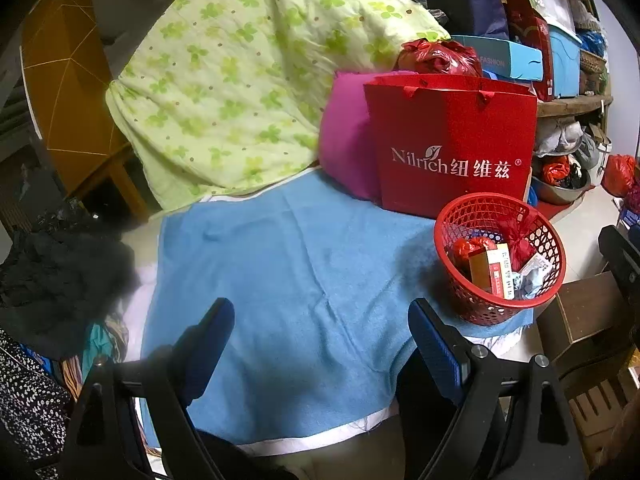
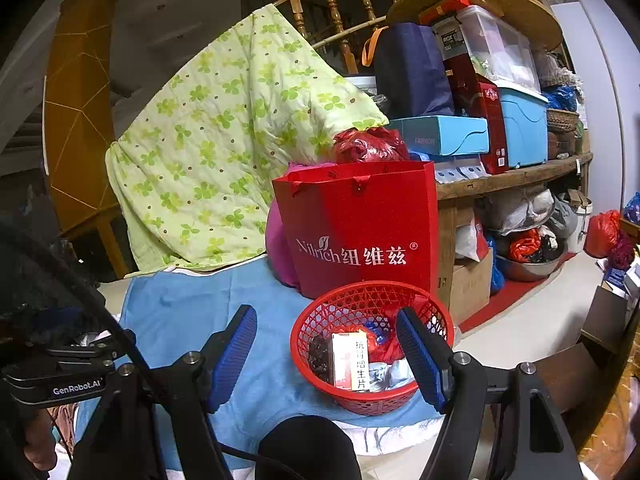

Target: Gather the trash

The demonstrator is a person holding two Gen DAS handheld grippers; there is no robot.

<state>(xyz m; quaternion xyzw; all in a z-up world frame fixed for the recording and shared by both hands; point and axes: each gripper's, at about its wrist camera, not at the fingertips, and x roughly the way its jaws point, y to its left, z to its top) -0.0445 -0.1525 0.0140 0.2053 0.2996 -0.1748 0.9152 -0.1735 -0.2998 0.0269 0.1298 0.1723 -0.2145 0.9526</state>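
A red mesh basket stands on the blue towel at its right edge. It holds a medicine box, red wrappers and crumpled paper. My left gripper is open and empty above the bare towel, left of the basket. In the right wrist view the basket sits between the fingers of my right gripper, which is open and empty, held above it. The box stands upright inside the basket.
A red Nilrich paper bag and a magenta cushion stand behind the basket. A green clover quilt drapes at the back. Dark clothes lie left. Cluttered shelves and a wooden stool are right.
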